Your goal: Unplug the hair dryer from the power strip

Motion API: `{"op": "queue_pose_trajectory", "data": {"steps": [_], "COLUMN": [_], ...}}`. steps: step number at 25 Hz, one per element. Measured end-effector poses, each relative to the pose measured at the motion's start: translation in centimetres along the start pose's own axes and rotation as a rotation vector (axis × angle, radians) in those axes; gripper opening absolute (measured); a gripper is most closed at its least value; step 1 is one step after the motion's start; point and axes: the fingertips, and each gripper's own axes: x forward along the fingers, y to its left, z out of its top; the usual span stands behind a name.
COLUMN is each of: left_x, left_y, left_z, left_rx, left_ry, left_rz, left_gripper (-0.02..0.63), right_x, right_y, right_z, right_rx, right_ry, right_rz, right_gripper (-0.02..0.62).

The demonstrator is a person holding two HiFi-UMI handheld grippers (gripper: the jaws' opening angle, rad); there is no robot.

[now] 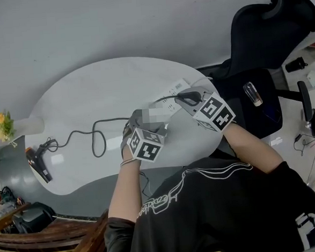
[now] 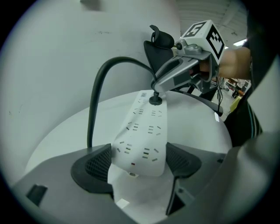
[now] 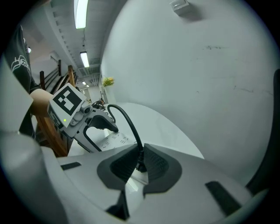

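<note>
White power strip [image 2: 142, 131]: near end pinched in your left gripper [image 2: 139, 159]. Right gripper [image 3: 139, 168] closed on the black plug [image 2: 155, 99], still seated. Hair dryer [image 1: 39, 163] lies well apart at the table edge. Risk: a slanted pull lifts the strip or slips it free.

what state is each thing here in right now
power strip: flat on the table, near end clamped
plug: seated in the power strip
left gripper: fingers shut on the power strip
right gripper: fingers shut on the plug
hair dryer: lying at the table's edge
cord: slack, looping across the table
</note>
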Motion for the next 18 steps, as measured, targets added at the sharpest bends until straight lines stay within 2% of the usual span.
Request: {"op": "queue_pose_trajectory", "data": {"steps": [2,8,10,13,14,16,18], "left_x": [0.0,0.0,0.0,0.0,0.1,0.2,0.2], "left_y": [0.0,-0.1,-0.1,-0.2,-0.2,-0.3,-0.2], "left_z": [0.0,0.0,0.0,0.0,0.0,0.1,0.1], "left_rx": [0.004,0.040,0.041,0.043,0.048,0.057,0.060], "left_ry": [0.007,0.043,0.050,0.055,0.058,0.062,0.062], "left_rz": [-0.002,0.007,0.006,0.006,0.010,0.015,0.012], "left_gripper": [0.374,0.371,0.370,0.370,0.370,0.370,0.370], "right_x": [0.0,0.1,0.1,-0.2,-0.3,-0.3,-0.3], "right_y": [0.1,0.9,0.8,-0.1,-0.4,-0.5,-0.2], "right_z": [0.0,0.1,0.0,-0.3,-0.3,-0.3,-0.1], "right_rx": [-0.008,-0.122,-0.075,0.132,0.169,0.160,0.085], "right_ry": [0.005,0.050,0.032,-0.040,-0.050,-0.048,-0.024], "right_rz": [-0.013,-0.079,-0.051,0.013,0.014,-0.008,-0.045], "right_gripper": [0.025,0.025,0.025,0.026,0.026,0.025,0.025]}}
